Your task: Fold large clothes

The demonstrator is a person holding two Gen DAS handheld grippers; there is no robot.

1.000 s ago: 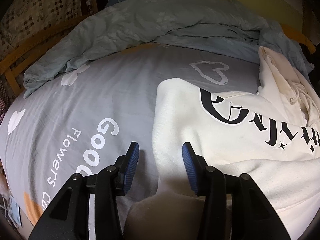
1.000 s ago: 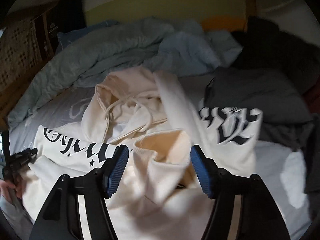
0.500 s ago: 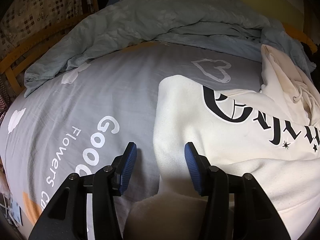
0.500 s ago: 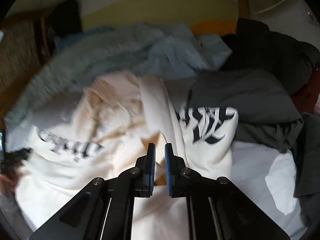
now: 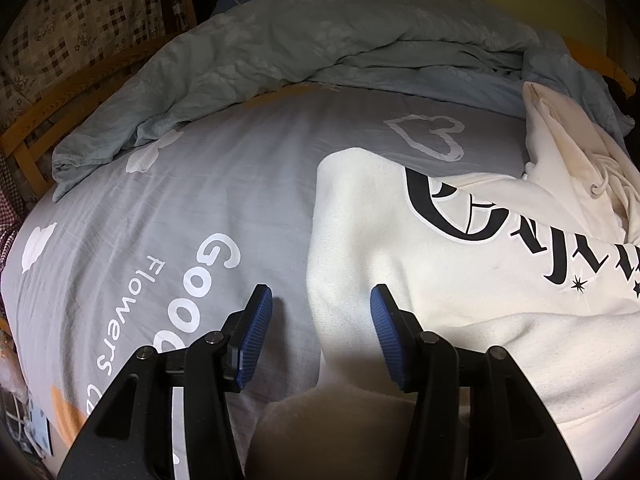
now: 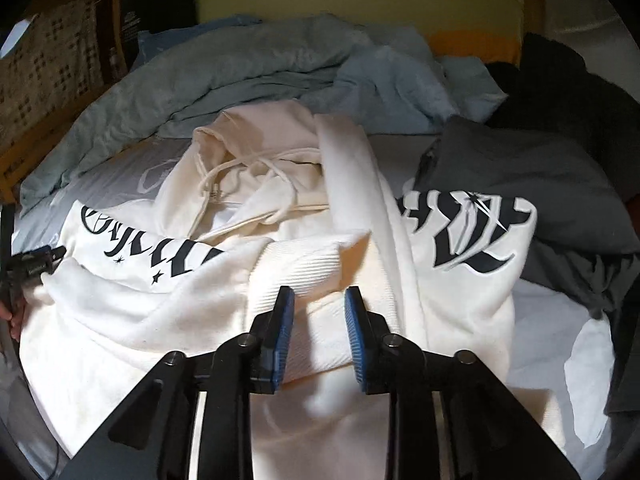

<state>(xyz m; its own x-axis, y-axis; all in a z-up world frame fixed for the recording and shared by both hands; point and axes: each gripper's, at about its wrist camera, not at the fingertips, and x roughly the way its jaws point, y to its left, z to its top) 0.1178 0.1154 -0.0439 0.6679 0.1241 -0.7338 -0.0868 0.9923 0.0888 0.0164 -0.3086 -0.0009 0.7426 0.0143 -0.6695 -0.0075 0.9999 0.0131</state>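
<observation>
Left gripper [image 5: 320,320] parted over the grey printed bedsheet [image 5: 160,208], jaws opening, one blue pad above bare sheet, the other above the white hoodie [image 5: 460,280]; sleeve edge between the pads, not pinched. Right gripper [image 6: 319,320] poised low over the same hoodie [image 6: 200,312], jaws opening, ribbed cuff [image 6: 312,264] just ahead of and between the pads, no pressure visible. Hoodie spread across mid-bed, black lettering up, hood and drawstrings toward a rumpled blue duvet [image 6: 248,68]. Dark grey garment [image 6: 520,176] at the hoodie's right edge.
</observation>
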